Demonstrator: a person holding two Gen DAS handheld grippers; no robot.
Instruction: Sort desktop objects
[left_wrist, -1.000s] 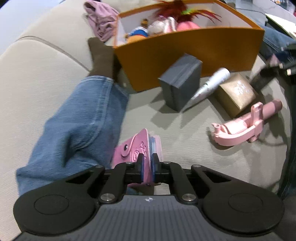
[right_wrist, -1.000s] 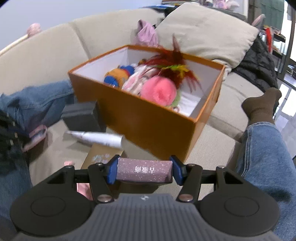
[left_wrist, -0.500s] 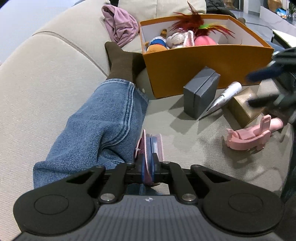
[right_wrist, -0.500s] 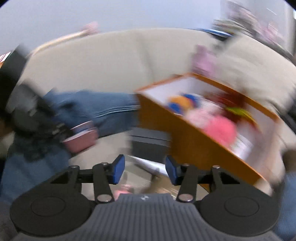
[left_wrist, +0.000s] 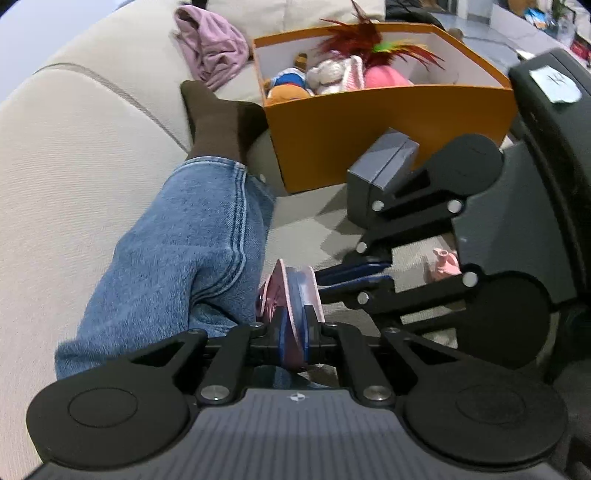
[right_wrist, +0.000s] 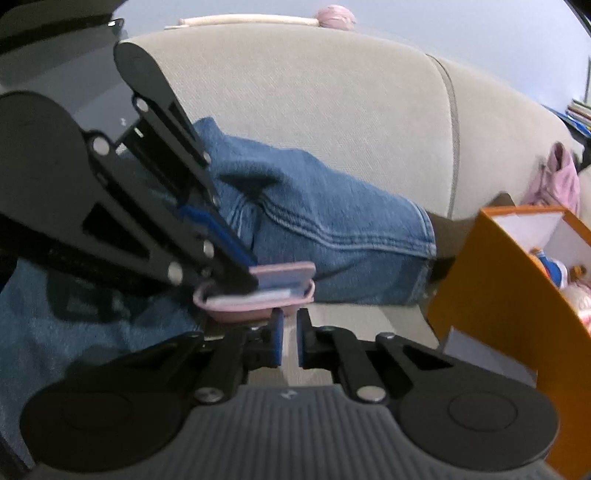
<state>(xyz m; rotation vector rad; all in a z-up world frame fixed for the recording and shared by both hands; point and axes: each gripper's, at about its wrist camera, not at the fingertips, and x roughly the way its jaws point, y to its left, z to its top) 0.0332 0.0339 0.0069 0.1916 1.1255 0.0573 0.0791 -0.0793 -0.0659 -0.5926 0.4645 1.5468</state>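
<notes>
My left gripper (left_wrist: 291, 332) is shut on a pink card wallet (left_wrist: 286, 291) and holds it above the sofa seat beside a jeans leg. The wallet also shows in the right wrist view (right_wrist: 258, 291), with the left gripper (right_wrist: 247, 277) clamped on it. My right gripper (right_wrist: 290, 332) has its fingers nearly closed with a narrow gap, empty, just below the wallet's edge; in the left wrist view it (left_wrist: 321, 282) reaches in from the right to the wallet. An orange box (left_wrist: 388, 122) of toys stands behind.
A grey box (left_wrist: 380, 173) leans before the orange box, and a pink plastic piece (left_wrist: 443, 264) lies on the seat behind the right gripper. A jeans leg (left_wrist: 177, 251) with a brown sock, a pink cloth (left_wrist: 210, 44) and the sofa back (right_wrist: 314, 103) surround the spot.
My right gripper dropped the purple glitter box it held, swung left away from the orange box, narrowed its fingers and came up to the wallet. The left gripper kept hold of the wallet.
</notes>
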